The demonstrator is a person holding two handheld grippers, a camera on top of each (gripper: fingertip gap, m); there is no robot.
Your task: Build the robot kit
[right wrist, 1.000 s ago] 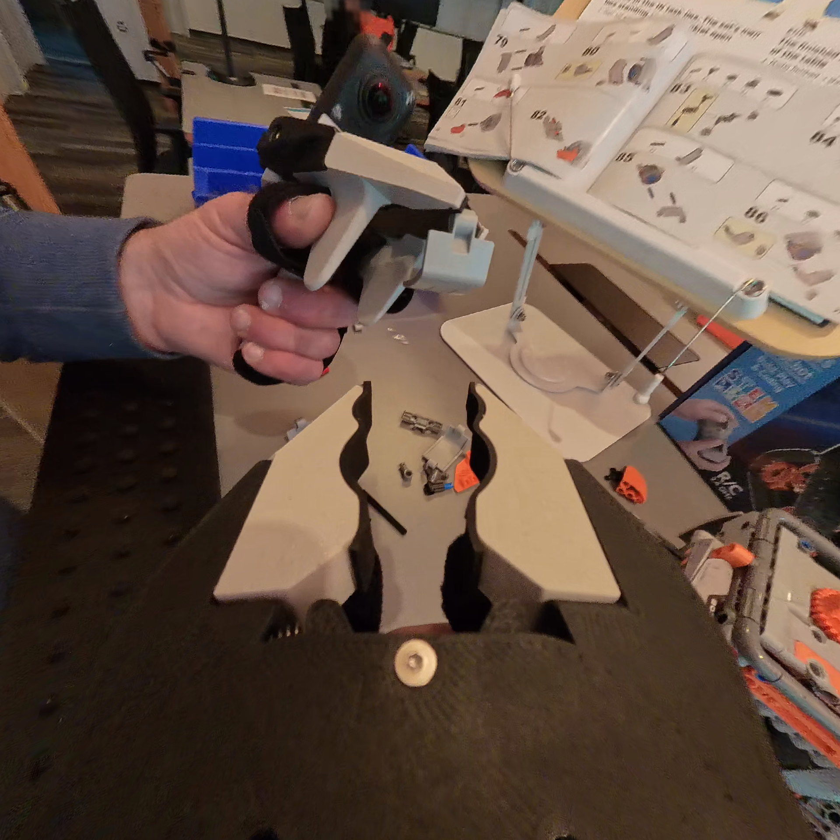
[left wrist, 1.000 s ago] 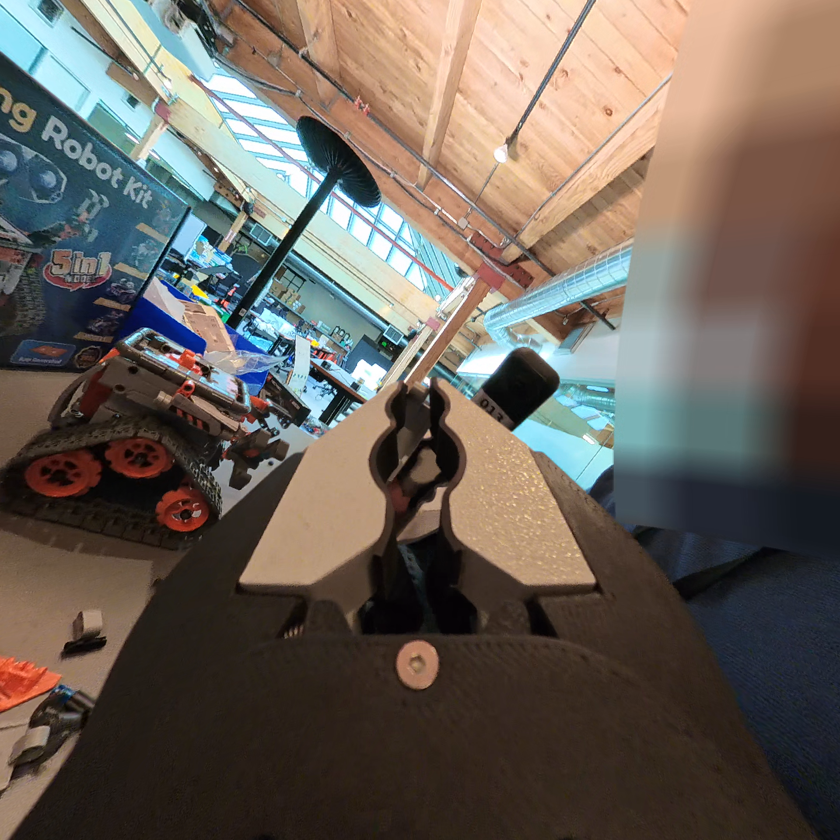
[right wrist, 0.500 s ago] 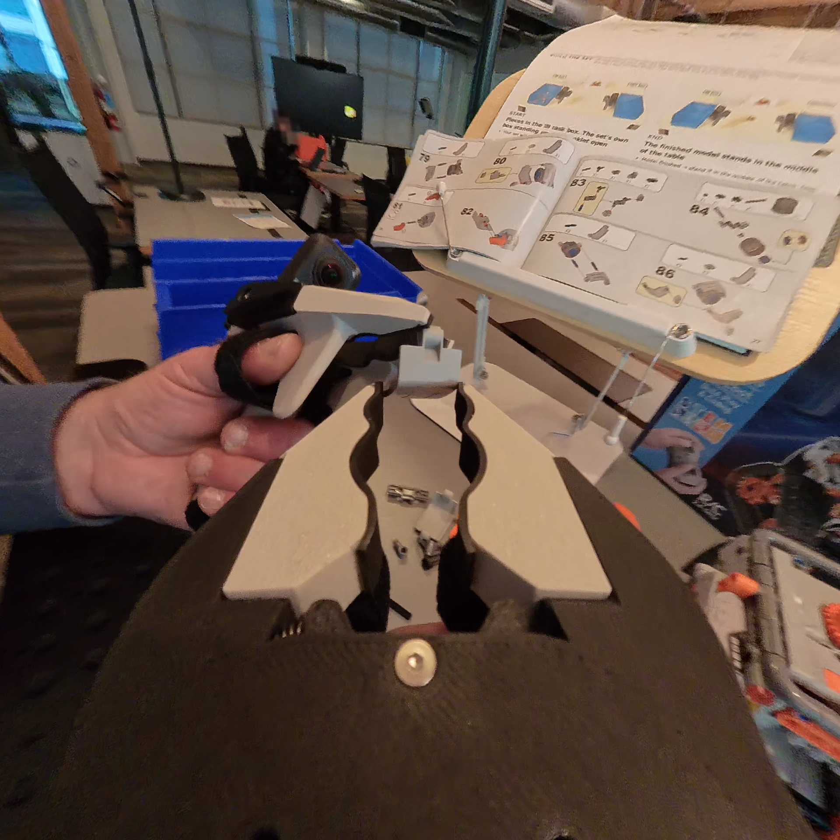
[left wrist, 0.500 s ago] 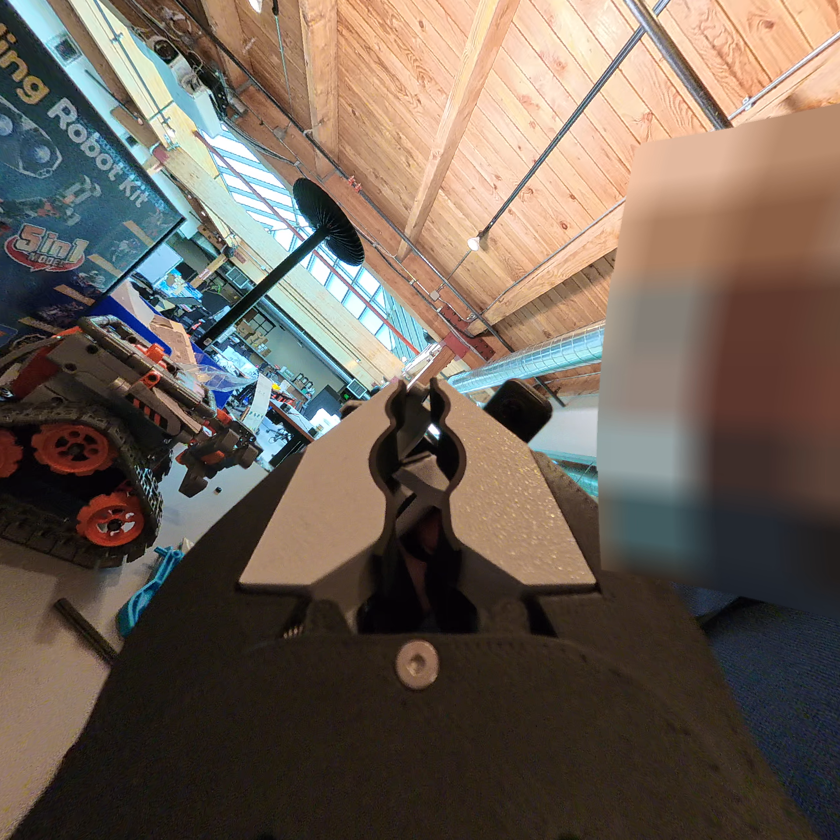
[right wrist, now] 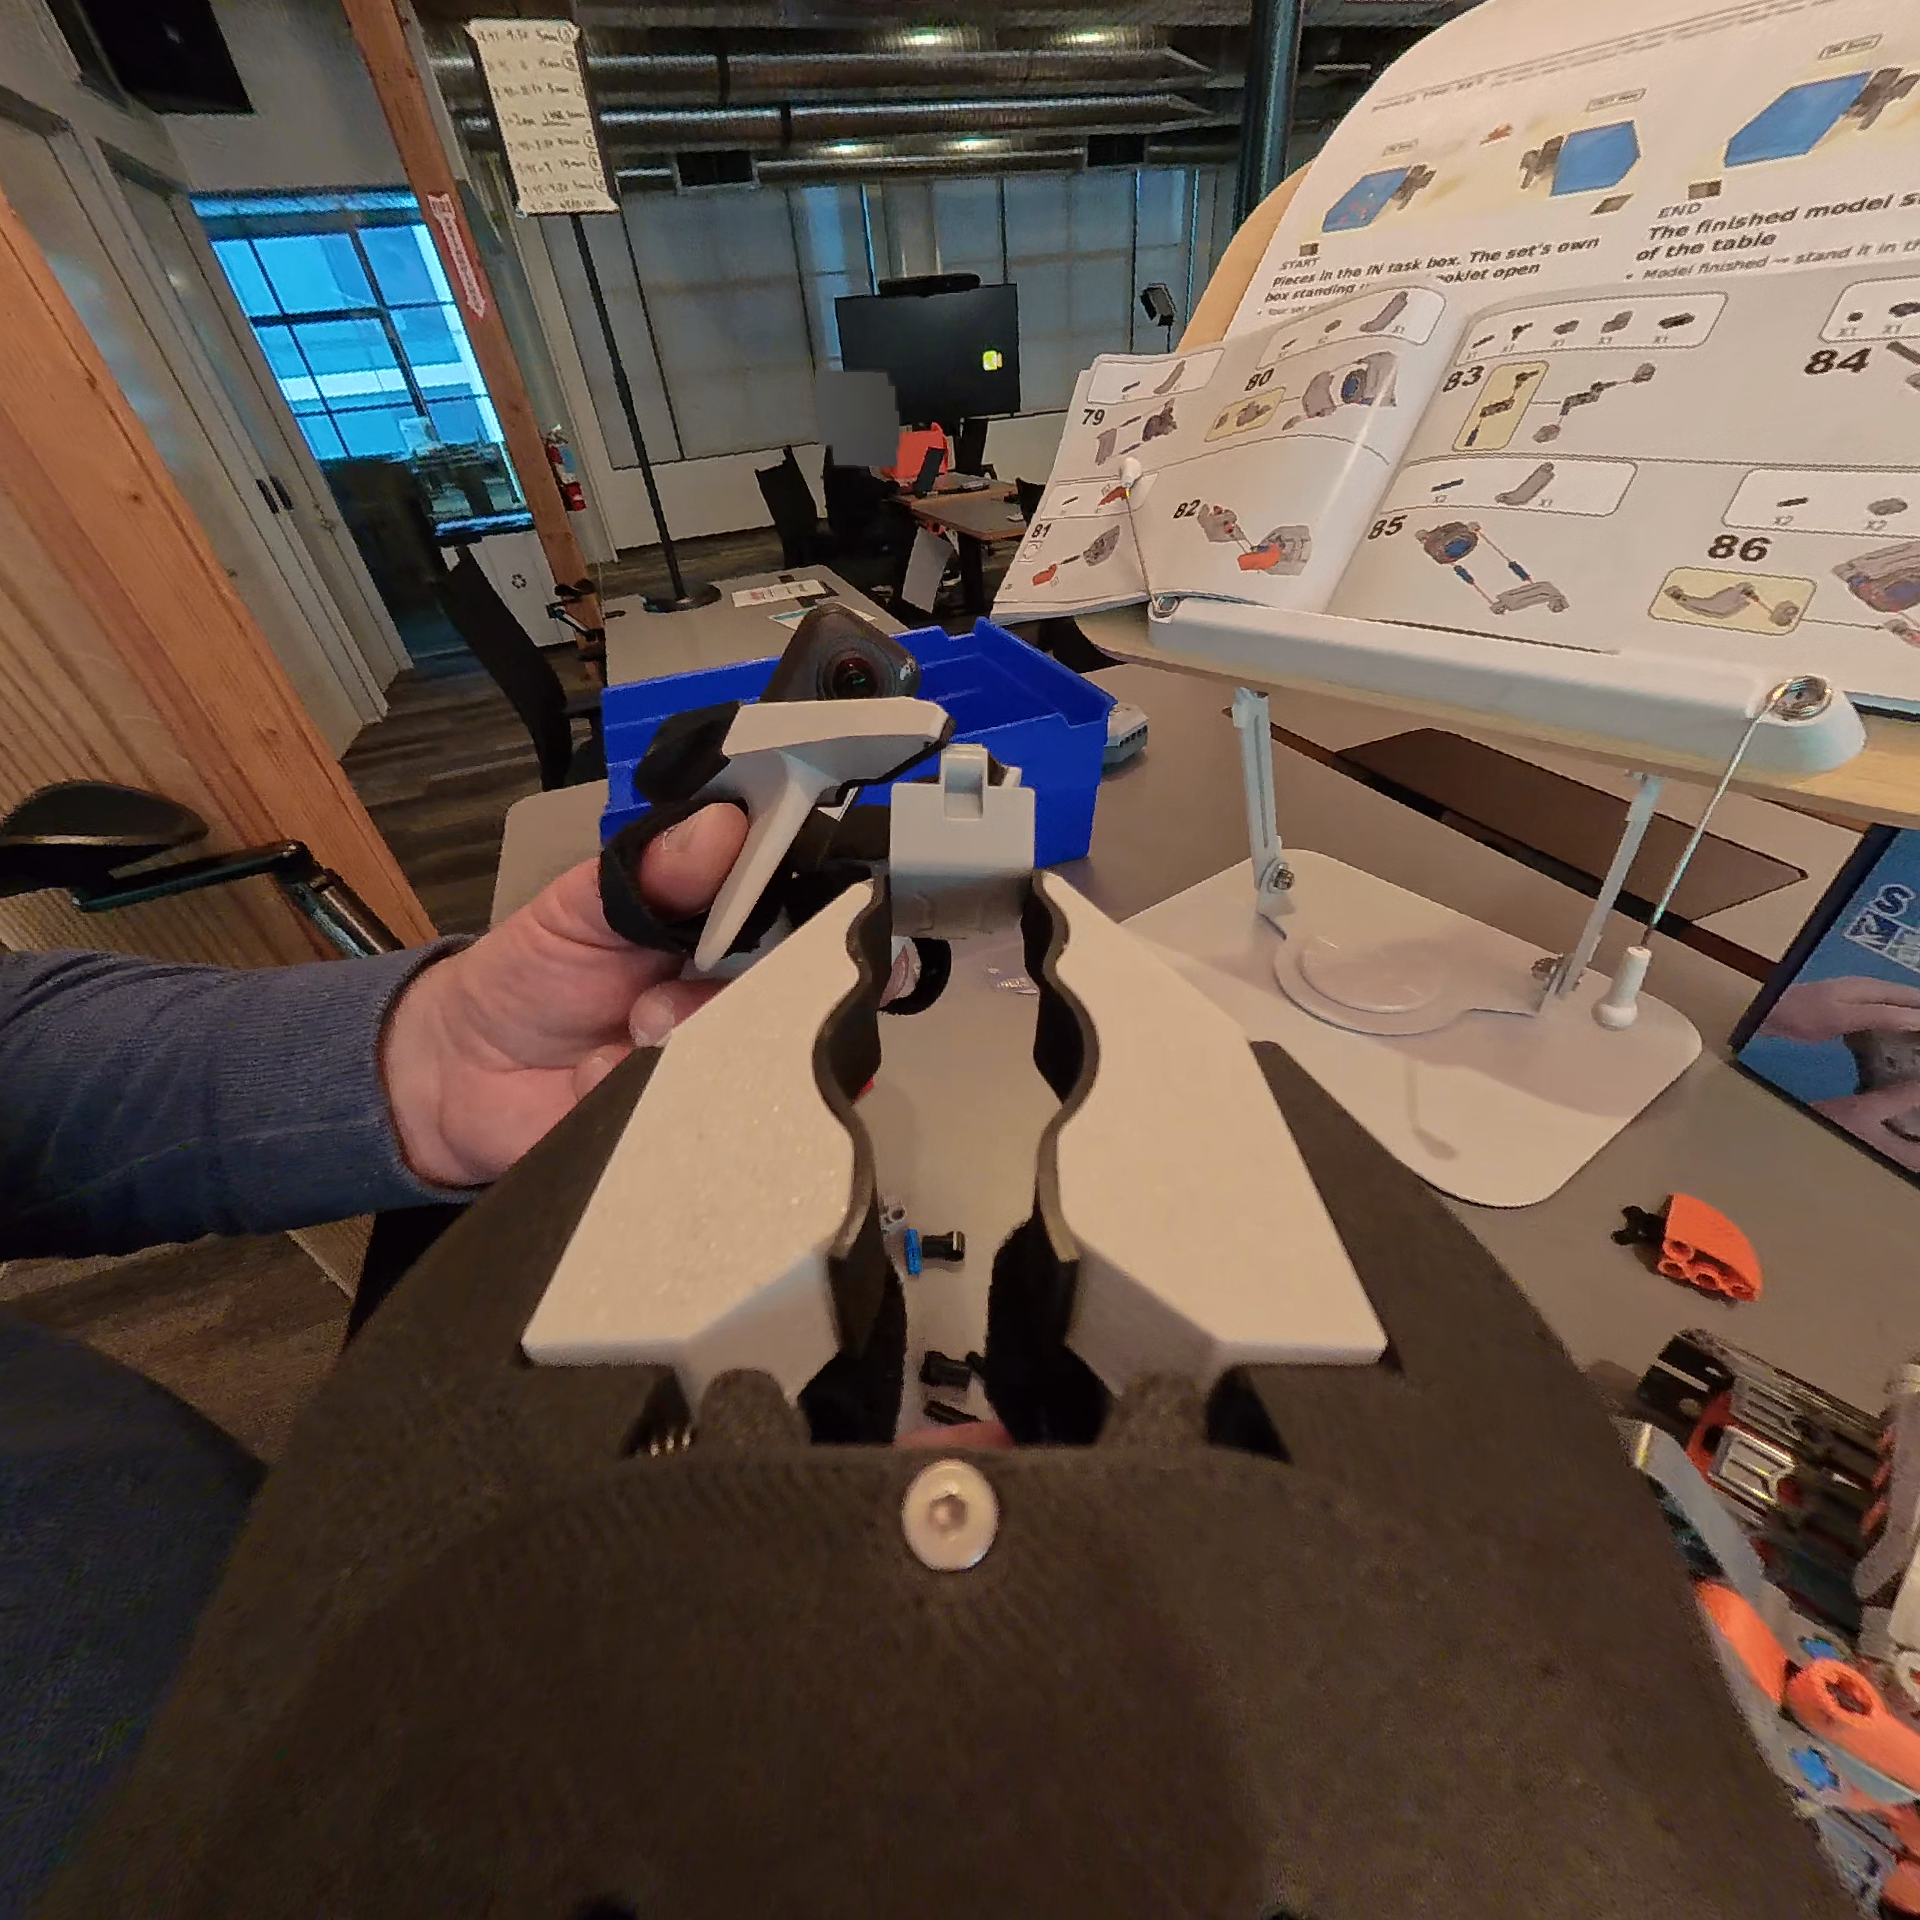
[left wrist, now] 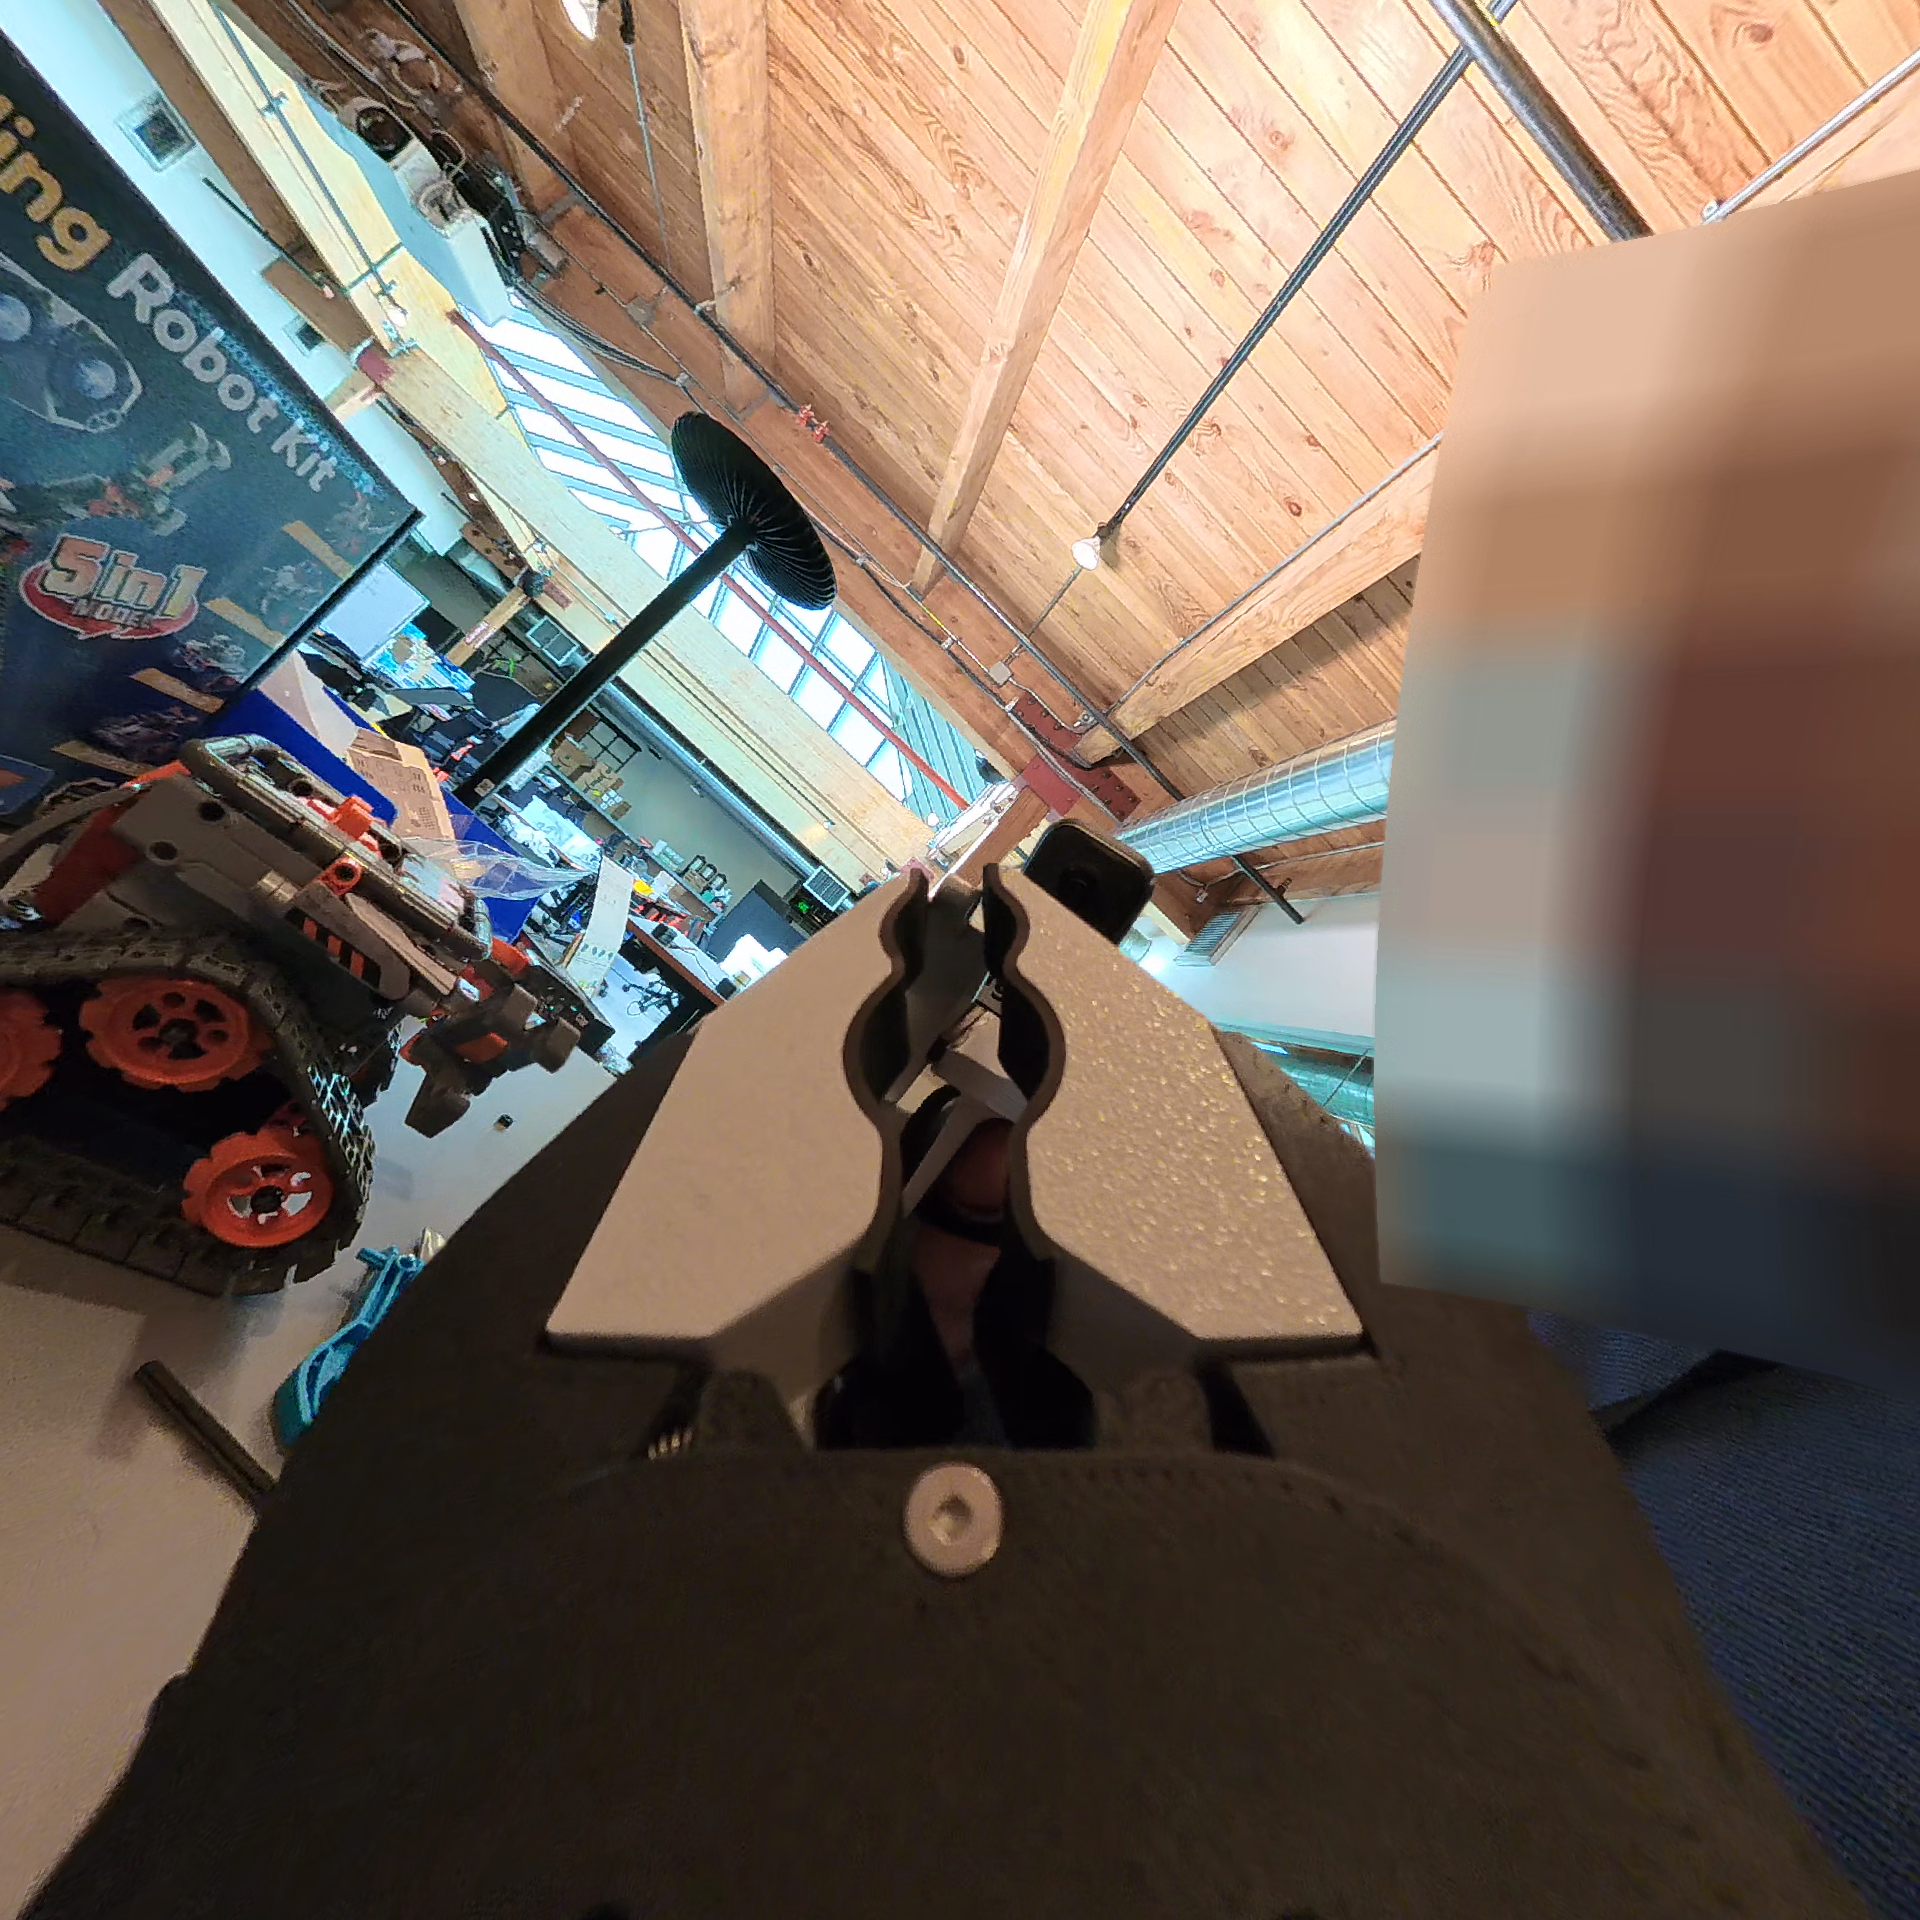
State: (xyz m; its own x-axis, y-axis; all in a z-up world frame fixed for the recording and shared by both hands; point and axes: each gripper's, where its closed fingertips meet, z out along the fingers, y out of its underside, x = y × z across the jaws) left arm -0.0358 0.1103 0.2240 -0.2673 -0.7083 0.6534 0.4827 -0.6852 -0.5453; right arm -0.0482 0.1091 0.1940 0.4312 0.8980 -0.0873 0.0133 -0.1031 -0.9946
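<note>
My left gripper (left wrist: 954, 894) is tilted up toward the ceiling and shut on a small grey building piece (left wrist: 940, 987) that shows between its fingers. In the right wrist view a hand (right wrist: 520, 1018) in a blue sleeve holds that left gripper (right wrist: 940, 748), with the grey piece (right wrist: 961, 831) sticking out of its tips. My right gripper (right wrist: 958, 899) has its fingertips against both sides of the piece's lower end. The right gripper's camera (left wrist: 1081, 883) shows just beyond the left fingertips.
A tracked grey and orange robot model (left wrist: 187, 1039) stands on the table, also at the right edge (right wrist: 1766, 1455). An open instruction booklet (right wrist: 1507, 468) rests on a white stand (right wrist: 1403, 1039). A blue bin (right wrist: 997, 707), an orange piece (right wrist: 1704, 1247) and small loose parts (right wrist: 930, 1247) lie about. Less than 4 cm separates the two grippers' tips.
The right gripper rose and moved up to the left gripper, and its fingers narrowed around the grey piece. The left gripper tipped upward and turned a little, still holding the piece.
</note>
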